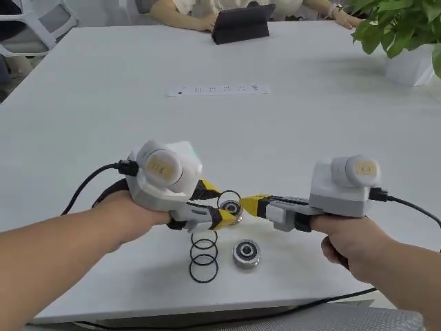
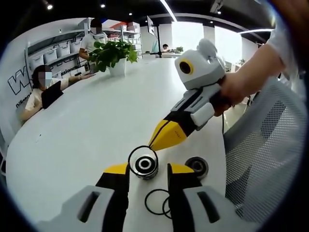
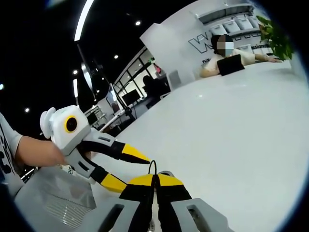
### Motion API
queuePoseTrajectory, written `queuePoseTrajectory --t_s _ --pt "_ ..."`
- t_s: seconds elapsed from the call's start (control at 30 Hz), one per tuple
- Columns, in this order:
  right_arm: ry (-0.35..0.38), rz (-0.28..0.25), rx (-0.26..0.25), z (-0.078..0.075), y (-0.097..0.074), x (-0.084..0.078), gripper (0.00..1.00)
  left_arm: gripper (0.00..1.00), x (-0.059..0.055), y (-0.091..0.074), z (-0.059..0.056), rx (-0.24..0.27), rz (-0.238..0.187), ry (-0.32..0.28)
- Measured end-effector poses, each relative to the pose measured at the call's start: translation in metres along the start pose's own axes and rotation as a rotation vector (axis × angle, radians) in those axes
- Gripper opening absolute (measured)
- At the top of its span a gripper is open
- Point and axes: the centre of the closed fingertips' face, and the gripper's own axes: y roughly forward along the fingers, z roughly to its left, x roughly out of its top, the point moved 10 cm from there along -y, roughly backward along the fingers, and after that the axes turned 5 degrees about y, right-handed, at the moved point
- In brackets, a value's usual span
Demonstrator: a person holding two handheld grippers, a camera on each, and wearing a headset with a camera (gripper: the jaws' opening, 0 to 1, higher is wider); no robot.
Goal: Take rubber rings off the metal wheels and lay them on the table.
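My left gripper (image 1: 224, 212) (image 2: 147, 170) is shut on a small metal wheel (image 1: 230, 207) (image 2: 145, 166) and holds it just above the white table. A thin black rubber ring (image 1: 228, 197) (image 2: 142, 151) stands partly off that wheel. My right gripper (image 1: 244, 202) (image 3: 154, 178) comes in from the right and is shut on this ring (image 3: 151, 167) at its edge. In the left gripper view the right gripper (image 2: 154, 143) points down at the wheel. A second metal wheel (image 1: 247, 252) (image 2: 197, 166) lies on the table near the front edge, with three loose rings (image 1: 204, 259) (image 2: 157, 201) to its left.
The table's front edge (image 1: 207, 307) is close below the wheels. A white power strip (image 1: 218, 89) lies mid-table, a potted plant (image 1: 403, 34) stands at the far right, and a person with a dark tablet (image 1: 240, 24) sits at the far side.
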Motion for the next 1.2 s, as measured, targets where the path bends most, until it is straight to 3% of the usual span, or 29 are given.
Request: queuePoseTrajectory --t_s 0.53,1.2 --pt "0.004 -0.015 0.031 0.012 -0.001 0.008 0.0 0.42 0.007 -0.029 -0.002 0.008 -0.069 -0.031" --pt "-0.004 -0.007 0.063 0.024 0.004 0.015 0.0 0.56 0.008 -0.061 -0.001 0.04 -0.104 -0.059"
